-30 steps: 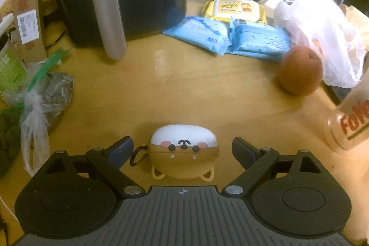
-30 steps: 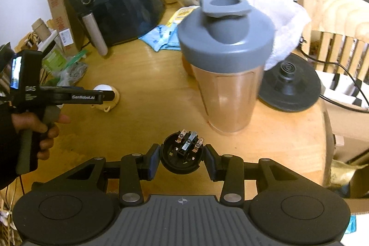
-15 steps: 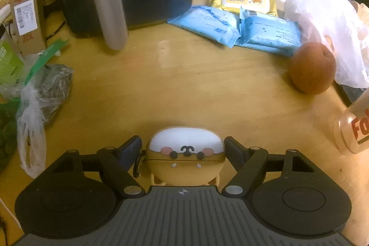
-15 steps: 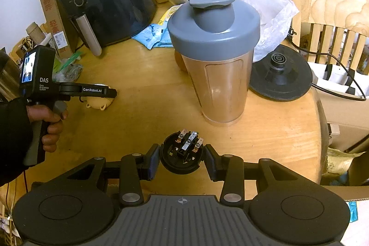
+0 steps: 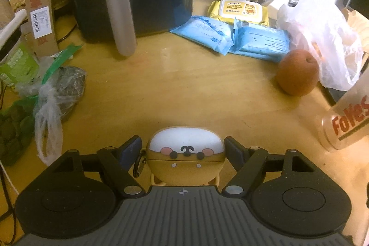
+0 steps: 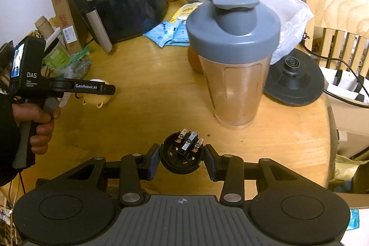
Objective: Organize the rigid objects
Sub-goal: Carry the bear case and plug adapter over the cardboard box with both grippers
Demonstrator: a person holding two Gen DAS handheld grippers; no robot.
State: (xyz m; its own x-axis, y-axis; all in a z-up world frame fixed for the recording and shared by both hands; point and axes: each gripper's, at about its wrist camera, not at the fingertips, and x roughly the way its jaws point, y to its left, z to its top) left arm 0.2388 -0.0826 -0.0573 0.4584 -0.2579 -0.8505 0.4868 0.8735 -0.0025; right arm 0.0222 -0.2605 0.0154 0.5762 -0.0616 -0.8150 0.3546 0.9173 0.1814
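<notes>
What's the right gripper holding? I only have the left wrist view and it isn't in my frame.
Observer: The right gripper is shut on a small round black plug part with metal terminals showing.
Operator: The bottle at my right edge is cut off. Is it capped?
Observer: Yes. The shaker bottle stands upright with a grey lid on it.
Operator: Anything past it?
Observer: A round black kettle base sits on the table, just right of the bottle in the right wrist view.
</notes>
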